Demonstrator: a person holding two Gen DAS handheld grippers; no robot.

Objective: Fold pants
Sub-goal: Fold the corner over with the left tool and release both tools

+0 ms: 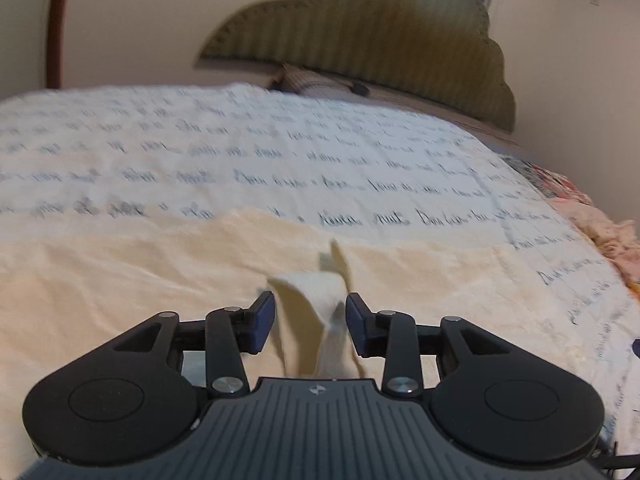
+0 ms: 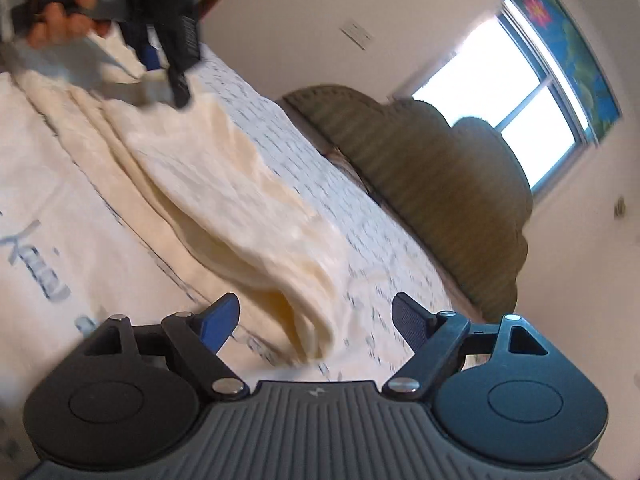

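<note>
Cream fabric, soft and faintly ribbed, makes up the pants (image 1: 120,280), which lie spread over a bed's white quilt (image 1: 280,152) ahead of both sets of fingers. In the left wrist view a corner flap of the pants stands up in the gap between the left gripper (image 1: 310,322) and its two blue pads; the pads stand apart, with a sliver of space on each side of the flap, so they do not press on it. In the right wrist view the right gripper (image 2: 316,320) has its fingers spread wide, and the folded, rounded end of the pants (image 2: 248,216) lies on the quilt just beyond and between the tips, untouched. Farther out along the cloth, up and to the left of those fingers, a hand (image 2: 64,12) grips the other tool.

The quilt is stitched in squares and printed with rows of dark cursive script, too smeared to read. Each gripper body is ridged grey plastic with a small pale emblem, no legible name. Beyond the fingertips rises a scalloped, ribbed olive headboard (image 1: 360,40), with a window (image 2: 520,92) behind it. Rumpled pinkish patterned cloth (image 1: 592,216) at the quilt's right edge is cut off.
</note>
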